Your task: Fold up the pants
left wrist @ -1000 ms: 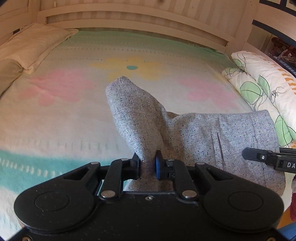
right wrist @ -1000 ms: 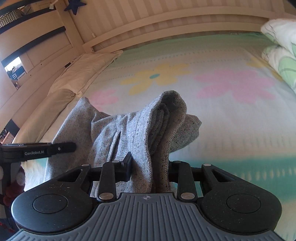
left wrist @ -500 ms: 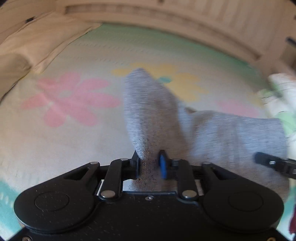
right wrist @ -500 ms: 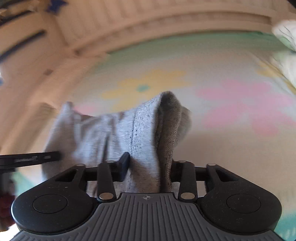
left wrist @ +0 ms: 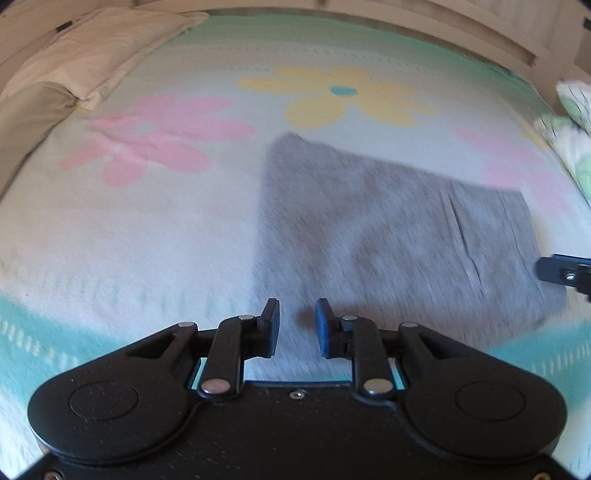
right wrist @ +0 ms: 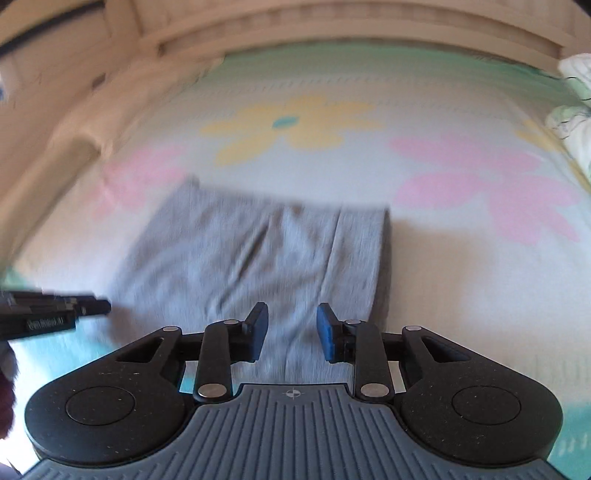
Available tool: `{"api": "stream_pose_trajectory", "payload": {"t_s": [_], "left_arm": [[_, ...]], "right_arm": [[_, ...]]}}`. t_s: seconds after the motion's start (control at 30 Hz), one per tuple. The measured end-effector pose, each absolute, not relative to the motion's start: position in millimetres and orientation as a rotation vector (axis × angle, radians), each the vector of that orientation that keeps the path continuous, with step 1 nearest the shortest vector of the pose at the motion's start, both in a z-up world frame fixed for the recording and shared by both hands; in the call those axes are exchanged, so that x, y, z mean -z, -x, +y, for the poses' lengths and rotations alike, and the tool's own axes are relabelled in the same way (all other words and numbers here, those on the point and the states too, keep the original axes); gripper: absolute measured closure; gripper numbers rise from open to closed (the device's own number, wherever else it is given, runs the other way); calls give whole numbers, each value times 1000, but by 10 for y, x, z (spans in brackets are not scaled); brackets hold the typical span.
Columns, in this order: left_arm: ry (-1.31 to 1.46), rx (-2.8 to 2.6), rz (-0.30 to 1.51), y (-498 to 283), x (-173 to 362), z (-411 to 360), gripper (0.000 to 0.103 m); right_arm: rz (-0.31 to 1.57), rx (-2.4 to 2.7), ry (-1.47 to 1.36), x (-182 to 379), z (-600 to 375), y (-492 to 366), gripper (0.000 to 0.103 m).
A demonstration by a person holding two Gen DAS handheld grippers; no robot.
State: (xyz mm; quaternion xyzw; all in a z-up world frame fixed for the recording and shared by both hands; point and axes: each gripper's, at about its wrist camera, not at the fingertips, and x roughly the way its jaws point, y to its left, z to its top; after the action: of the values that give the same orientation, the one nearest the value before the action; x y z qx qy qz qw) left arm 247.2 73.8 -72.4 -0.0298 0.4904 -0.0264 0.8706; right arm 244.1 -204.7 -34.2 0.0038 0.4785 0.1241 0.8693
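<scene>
Pants (left wrist: 388, 236), grey and speckled, lie flat on the bedspread (left wrist: 147, 240) as a folded rectangle, near the front edge of the bed and just ahead of both tools. The left gripper (left wrist: 295, 325) has its jaws apart with nothing between them, poised over the near left corner of the cloth; the right gripper (right wrist: 291, 326) likewise stands parted and empty above the near right part.

Both views are smeared by motion, so the risk I judge most likely is a pad catching the top layer as a tool moves, dragging the fold askew. A diagonal crease (right wrist: 255, 243) shows across the top layer; pressing it down would set a wrinkle. The stacked right edge (right wrist: 384, 258) looks thick and may spring open if left unsmoothed.

The bedspread is soft, pale, printed with a yellow flower (left wrist: 340, 96) and pink flowers, with teal bands at the near side. Cream pillows (left wrist: 92, 62) sit at the left, a leaf-printed pillow (left wrist: 576, 147) at the right, and a slatted wooden bed frame (right wrist: 332, 29) runs behind.
</scene>
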Motion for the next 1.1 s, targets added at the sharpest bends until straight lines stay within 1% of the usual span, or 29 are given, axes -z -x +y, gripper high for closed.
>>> {"api": "stream_pose_trajectory", "payload": {"t_s": [0.07, 0.13, 0.3, 0.37, 0.4, 0.43, 0.5, 0.53, 0.67, 0.77, 0.83, 0.93, 0.97, 1.1], "left_arm": [[46, 57, 1071, -2448, 863, 684, 72], [31, 62, 1068, -2426, 944, 652, 72], [25, 54, 1010, -2342, 613, 594, 73], [20, 66, 964, -2247, 398, 557, 72], [17, 66, 939, -2183, 279, 532, 70], [18, 63, 913, -2112, 163, 509, 68], [26, 53, 876, -1964, -31, 480, 45], [28, 45, 862, -1896, -104, 459, 43], [6, 19, 814, -1650, -288, 406, 40], [19, 21, 786, -1550, -277, 401, 30], [29, 13, 766, -1495, -269, 408, 28], [29, -15, 741, -1419, -242, 417, 23], [24, -21, 743, -1417, -225, 419, 19], [23, -21, 792, -1443, -137, 430, 18]], "right_arm": [[1063, -214, 48, 503, -2022, -2403, 77], [1057, -208, 18, 558, -2066, -2344, 77], [949, -210, -39, 106, -2142, -2115, 77], [899, -220, -44, -127, -2152, -2005, 75], [874, -219, -55, -237, -2156, -1931, 74], [849, -205, -70, -333, -2172, -1852, 71], [799, -175, -101, -486, -2174, -1737, 61], [784, -169, -113, -549, -2177, -1672, 57], [781, -164, -111, -670, -2075, -1491, 56], [778, -156, -107, -679, -1997, -1364, 56], [777, -142, -101, -630, -1953, -1323, 56], [795, -99, -71, -543, -1912, -1275, 56], [813, -83, -62, -510, -1901, -1277, 56], [885, -21, -48, -408, -1867, -1342, 56]]}}
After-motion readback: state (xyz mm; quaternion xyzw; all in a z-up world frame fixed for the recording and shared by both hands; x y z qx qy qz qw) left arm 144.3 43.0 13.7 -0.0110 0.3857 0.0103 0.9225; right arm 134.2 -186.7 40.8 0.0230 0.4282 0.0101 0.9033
